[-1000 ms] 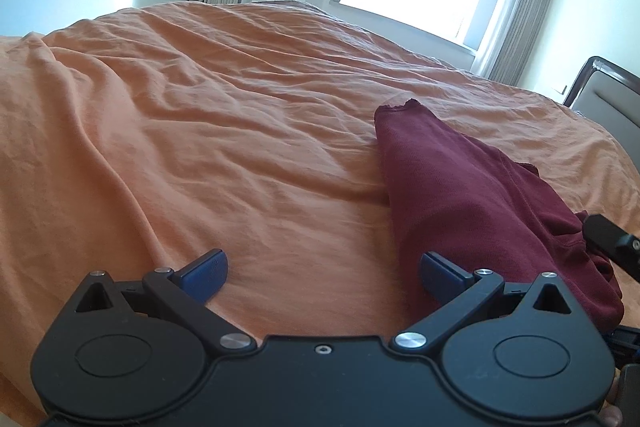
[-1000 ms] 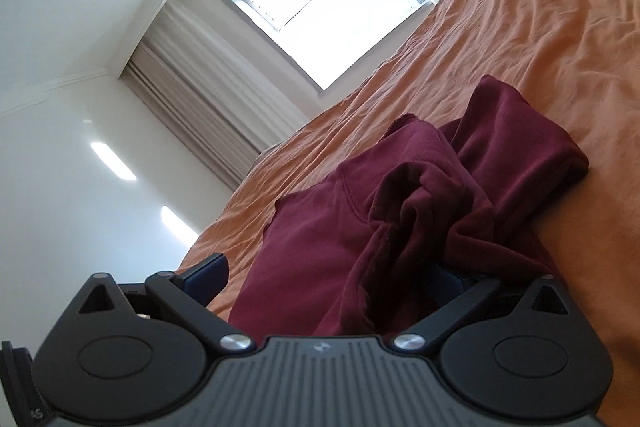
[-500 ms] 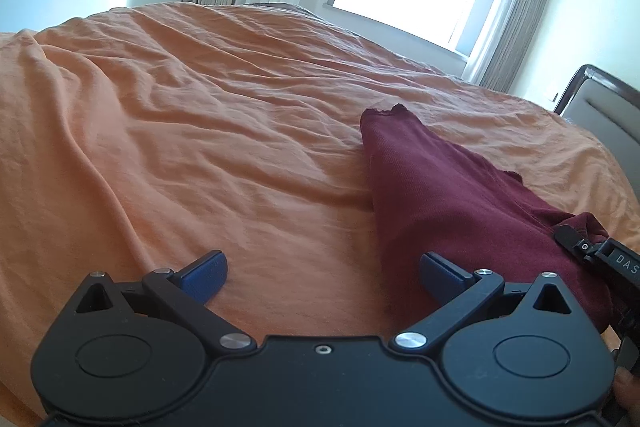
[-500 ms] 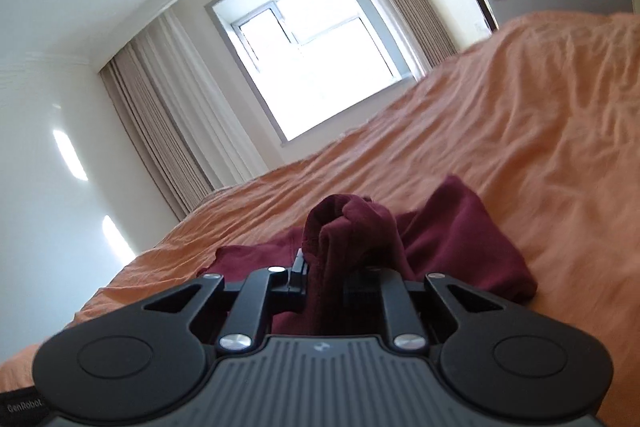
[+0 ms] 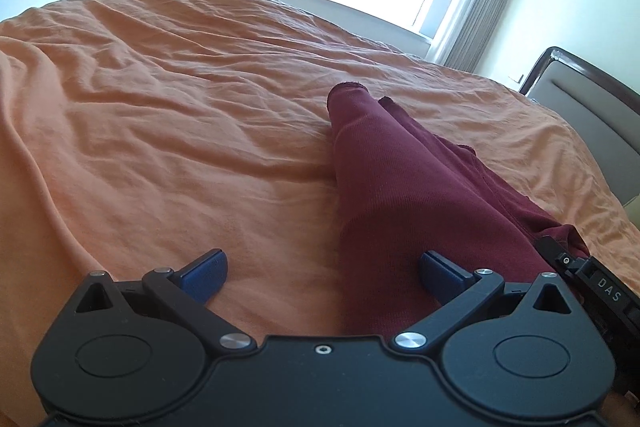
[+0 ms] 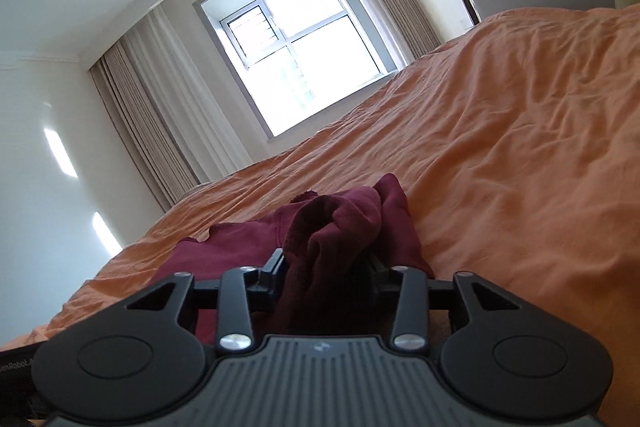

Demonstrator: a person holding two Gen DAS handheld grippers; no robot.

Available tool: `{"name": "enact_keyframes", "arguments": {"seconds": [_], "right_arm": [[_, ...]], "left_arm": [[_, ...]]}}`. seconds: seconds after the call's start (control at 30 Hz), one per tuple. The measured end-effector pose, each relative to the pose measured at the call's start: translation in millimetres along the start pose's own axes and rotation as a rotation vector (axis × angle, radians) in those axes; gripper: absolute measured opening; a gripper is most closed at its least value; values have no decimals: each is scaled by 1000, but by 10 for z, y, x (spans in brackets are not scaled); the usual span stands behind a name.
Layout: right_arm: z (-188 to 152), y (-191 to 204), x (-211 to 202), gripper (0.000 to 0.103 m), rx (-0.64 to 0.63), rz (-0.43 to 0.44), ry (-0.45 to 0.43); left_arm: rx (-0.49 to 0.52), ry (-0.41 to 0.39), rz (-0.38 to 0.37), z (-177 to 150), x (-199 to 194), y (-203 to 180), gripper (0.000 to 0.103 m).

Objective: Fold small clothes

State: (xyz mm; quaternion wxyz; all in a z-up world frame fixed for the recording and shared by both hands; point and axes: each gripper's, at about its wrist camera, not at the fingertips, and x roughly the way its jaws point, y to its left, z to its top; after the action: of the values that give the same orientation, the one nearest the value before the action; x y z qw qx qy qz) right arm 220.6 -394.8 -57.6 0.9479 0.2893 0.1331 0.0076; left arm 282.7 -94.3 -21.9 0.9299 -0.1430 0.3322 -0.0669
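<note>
My left gripper [image 5: 322,273] is matte black, with blue-padded fingers [image 5: 204,273], silver pivot screws and round covers. My right gripper [image 6: 326,269] has a ribbed grey housing.

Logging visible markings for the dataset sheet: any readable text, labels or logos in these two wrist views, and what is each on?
"DAS": white letters on the black body of the right tongs, at the right edge of the left wrist view; cut off there.
"enRobot": on a black part at the left edge of the right wrist view; start cut off.
Small emblem on the right tongs' grey ribbed housing: too small to read.
</note>
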Motion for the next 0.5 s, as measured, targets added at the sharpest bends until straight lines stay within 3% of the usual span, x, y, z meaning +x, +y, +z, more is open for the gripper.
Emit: {"name": "enact_keyframes", "arguments": {"seconds": [0.07, 0.13, 0.2, 0.3, 0.37, 0.43, 0.5], "right_arm": [[64, -10, -26, 75, 3, 16, -17], [193, -34, 5, 86, -8, 22, -31], [290, -28, 52, 85, -22, 9, -19], [373, -27, 197, 67, -38, -48, 33], [369, -25, 218, 35, -62, -85, 40], [320, 1, 175, 17, -109, -114, 34], [261, 2, 105, 7, -143, -143, 19]], "left_arm": [[-2, 1, 0, -6, 3, 6, 102], [4, 1, 6, -4, 13, 3, 102], [13, -1, 10, -14, 13, -4, 102], [17, -1, 13, -16, 13, -19, 102], [15, -1, 12, -17, 14, -21, 102], [17, -1, 12, -18, 15, -18, 102], [17, -2, 12, -19, 15, -21, 102]]}}
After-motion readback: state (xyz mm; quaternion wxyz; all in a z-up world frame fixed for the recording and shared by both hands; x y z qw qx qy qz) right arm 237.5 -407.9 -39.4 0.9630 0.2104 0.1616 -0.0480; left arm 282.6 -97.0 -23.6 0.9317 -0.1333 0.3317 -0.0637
